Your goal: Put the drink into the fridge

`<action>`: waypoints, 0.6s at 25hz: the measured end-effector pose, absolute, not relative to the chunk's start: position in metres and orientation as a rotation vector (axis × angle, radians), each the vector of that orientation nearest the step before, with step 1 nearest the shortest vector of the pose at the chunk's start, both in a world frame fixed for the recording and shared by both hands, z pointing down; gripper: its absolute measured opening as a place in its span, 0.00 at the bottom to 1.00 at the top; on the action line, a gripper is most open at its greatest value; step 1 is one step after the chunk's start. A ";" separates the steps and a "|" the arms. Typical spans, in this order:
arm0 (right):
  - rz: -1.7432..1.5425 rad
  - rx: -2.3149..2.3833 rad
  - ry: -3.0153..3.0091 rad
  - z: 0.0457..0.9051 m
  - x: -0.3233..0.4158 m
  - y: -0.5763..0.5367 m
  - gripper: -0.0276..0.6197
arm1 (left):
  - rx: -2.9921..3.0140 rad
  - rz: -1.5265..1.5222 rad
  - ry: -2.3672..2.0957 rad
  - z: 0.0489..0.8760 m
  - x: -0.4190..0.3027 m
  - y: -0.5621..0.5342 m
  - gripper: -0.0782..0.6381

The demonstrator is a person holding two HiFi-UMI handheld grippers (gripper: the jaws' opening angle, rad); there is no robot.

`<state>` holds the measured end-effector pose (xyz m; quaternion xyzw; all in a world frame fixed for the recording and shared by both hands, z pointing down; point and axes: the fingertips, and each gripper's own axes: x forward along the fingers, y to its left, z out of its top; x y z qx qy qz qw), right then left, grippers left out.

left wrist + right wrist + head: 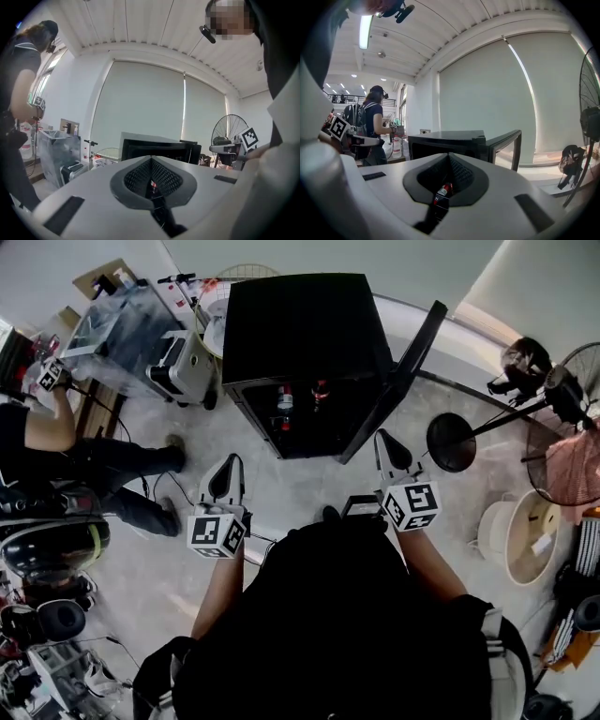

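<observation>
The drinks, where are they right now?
In the head view, the two drinks sit side by side inside the black fridge, left of its open door.

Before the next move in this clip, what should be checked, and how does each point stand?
1. Fridge door open: ok, swung wide at the fridge's right.
2. Drinks inside: ok, a bottle and a second bottle stand in the fridge.
3. Left gripper free: ok, jaws together, nothing held.
4. Right gripper free: ok, jaws together, nothing held.
5. Bystander clear of the fridge: ok, off to the left, apart from it.
</observation>
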<state>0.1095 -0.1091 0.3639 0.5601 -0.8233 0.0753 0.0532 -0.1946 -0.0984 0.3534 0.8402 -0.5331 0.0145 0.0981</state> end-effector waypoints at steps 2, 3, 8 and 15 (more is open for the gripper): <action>0.237 1.694 -2.504 0.365 0.107 -0.108 0.08 | 2.482 0.048 -1.578 0.355 -0.194 -0.099 0.13; 0.241 1.690 -2.506 0.366 0.107 -0.108 0.08 | 2.478 0.050 -1.578 0.356 -0.192 -0.099 0.13; 0.245 1.689 -2.505 0.369 0.107 -0.107 0.08 | 2.471 0.066 -1.578 0.360 -0.189 -0.097 0.13; 0.248 1.685 -2.496 0.371 0.107 -0.106 0.08 | 2.461 0.077 -1.589 0.360 -0.190 -0.096 0.13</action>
